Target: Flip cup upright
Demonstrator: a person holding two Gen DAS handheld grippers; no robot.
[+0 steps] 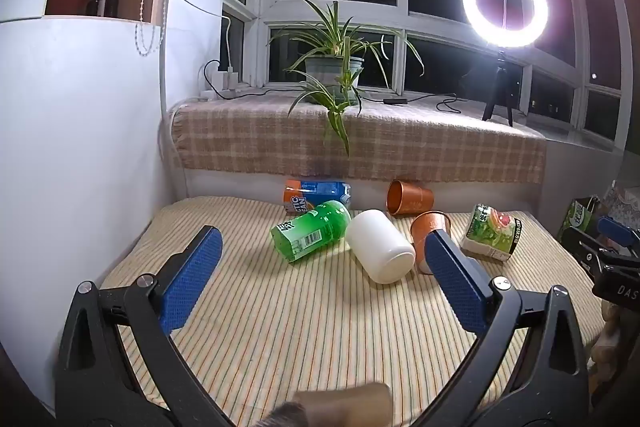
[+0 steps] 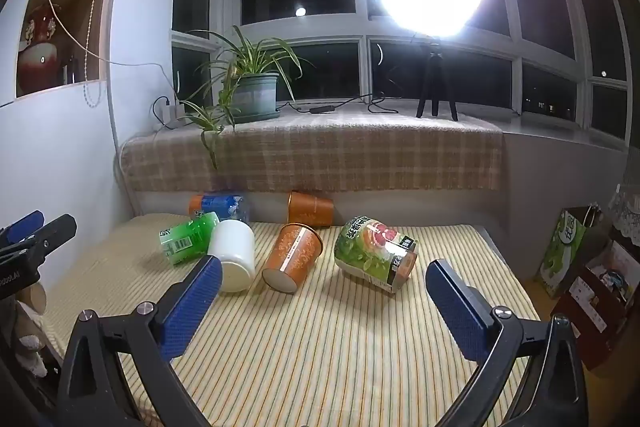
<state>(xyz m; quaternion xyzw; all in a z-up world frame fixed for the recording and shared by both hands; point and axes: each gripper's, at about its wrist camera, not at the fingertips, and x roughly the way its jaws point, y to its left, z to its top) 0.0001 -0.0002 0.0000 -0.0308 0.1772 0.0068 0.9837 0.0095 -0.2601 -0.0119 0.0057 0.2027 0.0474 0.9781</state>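
Several cups lie on their sides on the striped cloth: a white cup (image 1: 380,246) (image 2: 234,254), a green cup (image 1: 310,230) (image 2: 188,237), two orange cups (image 1: 410,198) (image 2: 293,256), a blue-orange cup (image 1: 318,194) (image 2: 218,206) and a green printed cup (image 1: 492,232) (image 2: 376,254). My left gripper (image 1: 323,241) is open and empty, just short of the white and green cups. My right gripper (image 2: 323,269) is open and empty, short of the near orange cup and the printed cup.
A ledge under a checked cloth (image 1: 360,143) runs behind the table, with a potted plant (image 1: 334,67) and a ring light on a tripod (image 1: 505,5). A white wall (image 1: 80,147) is at the left. Bags (image 2: 568,247) stand at the right.
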